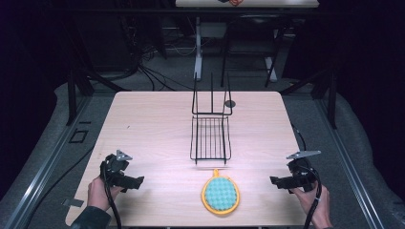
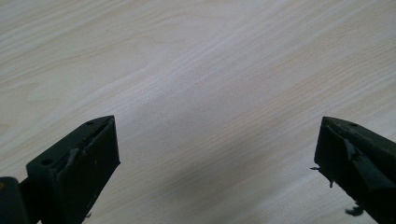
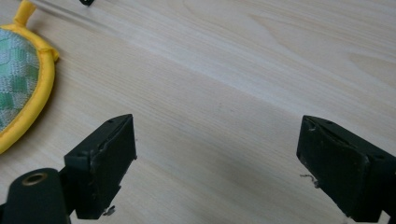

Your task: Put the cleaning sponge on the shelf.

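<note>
Pot holder (image 1: 220, 194), round, with a green chequered face, a yellow binding and a small yellow loop pointing away from the person, lay flat on the worktop (image 1: 153, 124) just in front of the black wire rack (image 1: 210, 138), the landmark for all positions given. Left tongs (image 1: 138, 181) rested low over bare wood, well to the left of the rack and nearer the person; the left gripper view showed the jaws spread wide with nothing between them (image 2: 212, 154). Right tongs (image 1: 274, 181) sat well to the right of the rack, also nearer the person, jaws likewise wide and empty (image 3: 217, 158); the right gripper view showed the holder's yellow edge (image 3: 32, 100) off to one side of the jaws, apart from them.

Probable hazards: the holder was thin, soft and flat against the wood, so a jaw coming in level would likely push it along rather than get under the binding. A grip on one edge alone would probably let the cloth fold and droop, so that it could catch on the rack's upright wires (image 1: 212, 95). The rack looked light; a knock from either pair of tongs could slide or tip it. The small dark disc (image 1: 230, 103) just behind the rack's right side might also be displaced.
</note>
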The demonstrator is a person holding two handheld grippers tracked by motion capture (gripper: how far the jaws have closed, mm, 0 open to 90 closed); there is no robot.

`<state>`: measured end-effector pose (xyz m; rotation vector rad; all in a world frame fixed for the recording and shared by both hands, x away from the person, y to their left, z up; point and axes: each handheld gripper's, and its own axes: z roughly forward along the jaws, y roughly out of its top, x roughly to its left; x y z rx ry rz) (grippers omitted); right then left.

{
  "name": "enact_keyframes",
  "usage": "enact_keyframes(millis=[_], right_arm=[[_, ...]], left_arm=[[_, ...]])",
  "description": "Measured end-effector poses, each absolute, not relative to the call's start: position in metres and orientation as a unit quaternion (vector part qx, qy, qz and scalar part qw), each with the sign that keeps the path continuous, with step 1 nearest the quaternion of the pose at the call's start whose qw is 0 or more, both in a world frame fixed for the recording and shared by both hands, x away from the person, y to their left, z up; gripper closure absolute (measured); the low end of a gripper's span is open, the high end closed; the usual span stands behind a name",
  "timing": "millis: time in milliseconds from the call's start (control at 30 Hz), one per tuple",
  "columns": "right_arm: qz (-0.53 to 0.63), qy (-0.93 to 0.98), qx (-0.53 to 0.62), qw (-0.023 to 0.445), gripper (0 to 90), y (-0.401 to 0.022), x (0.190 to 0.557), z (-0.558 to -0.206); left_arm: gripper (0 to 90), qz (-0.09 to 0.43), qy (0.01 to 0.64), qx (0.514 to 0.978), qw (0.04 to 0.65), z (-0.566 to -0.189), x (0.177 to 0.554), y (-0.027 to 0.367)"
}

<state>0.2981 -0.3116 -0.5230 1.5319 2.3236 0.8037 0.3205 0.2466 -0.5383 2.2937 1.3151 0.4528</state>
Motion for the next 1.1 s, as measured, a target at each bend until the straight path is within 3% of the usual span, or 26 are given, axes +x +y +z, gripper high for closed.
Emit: enact_keyframes(millis=[400,1100], right_arm=[[0.278,0.818,0.491,0.113,14.3,-0.294,0.293,-0.519],[0.303,0.861,0.404,0.051,17.1,-0.227,0.284,-0.511]], left_arm=[[0.1,0.16,0.478,0.833,0.23,-0.538,0.321,0.246],[0.3,0.156,0.475,0.837,0.222,-0.538,0.325,0.239]])
